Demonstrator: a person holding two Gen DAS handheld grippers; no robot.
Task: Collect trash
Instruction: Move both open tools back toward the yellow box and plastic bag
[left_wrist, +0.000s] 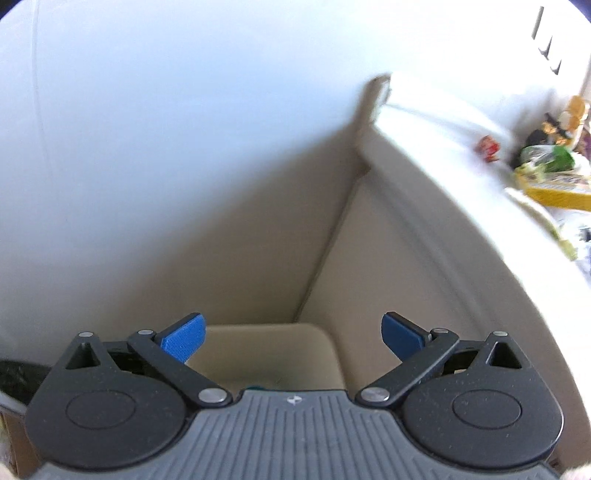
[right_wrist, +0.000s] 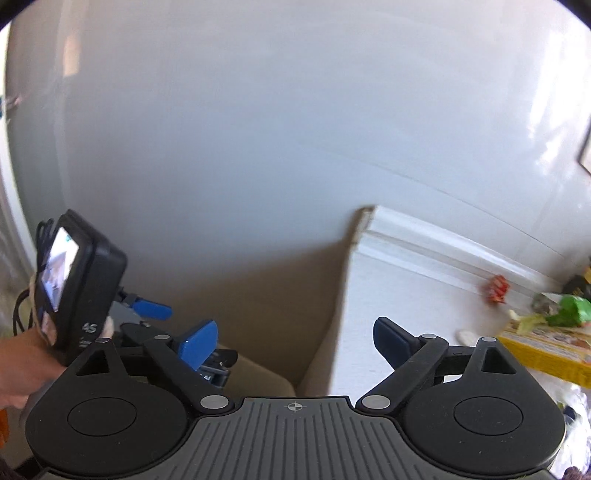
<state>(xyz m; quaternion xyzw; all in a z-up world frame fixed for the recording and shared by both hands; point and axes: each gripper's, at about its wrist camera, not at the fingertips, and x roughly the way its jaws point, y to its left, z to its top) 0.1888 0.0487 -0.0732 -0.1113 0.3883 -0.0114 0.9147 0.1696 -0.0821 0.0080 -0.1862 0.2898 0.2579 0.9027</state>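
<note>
A pale grey-white wall (right_wrist: 280, 122) is filling the top of both views, and it is meeting a beige panel (left_wrist: 266, 236) that is running down into a corner. To the right, a white moulded ledge (right_wrist: 424, 258) is stretching away along the wall, its end edge standing square beside the beige recess.

The left gripper (left_wrist: 293, 338) is pointing downward into that corner, its blue-padded fingers (left_wrist: 184, 338) spread wide with nothing between them. Below it a beige rounded container rim (left_wrist: 280, 339) is showing; what is inside is too hidden to tell.

The right gripper (right_wrist: 295, 341) is angling down too, jaws released and empty, blue pads well apart. From the right wrist view, the person's left hand (right_wrist: 26, 365) is gripping the other tool at the left edge, with a black camera with a lit screen (right_wrist: 74, 288) mounted on top.

The trash is sitting over on the right, on the white surface: a crumpled red wrapper (right_wrist: 495, 290) lying alone near the ledge, then a green crinkled plastic bag (right_wrist: 570, 312) resting on a yellow printed cardboard box (right_wrist: 546, 350). A small white scrap (right_wrist: 467, 336) is lying just beside the box. All of it is well apart from both grippers, blurred, with open white surface in between.
</note>
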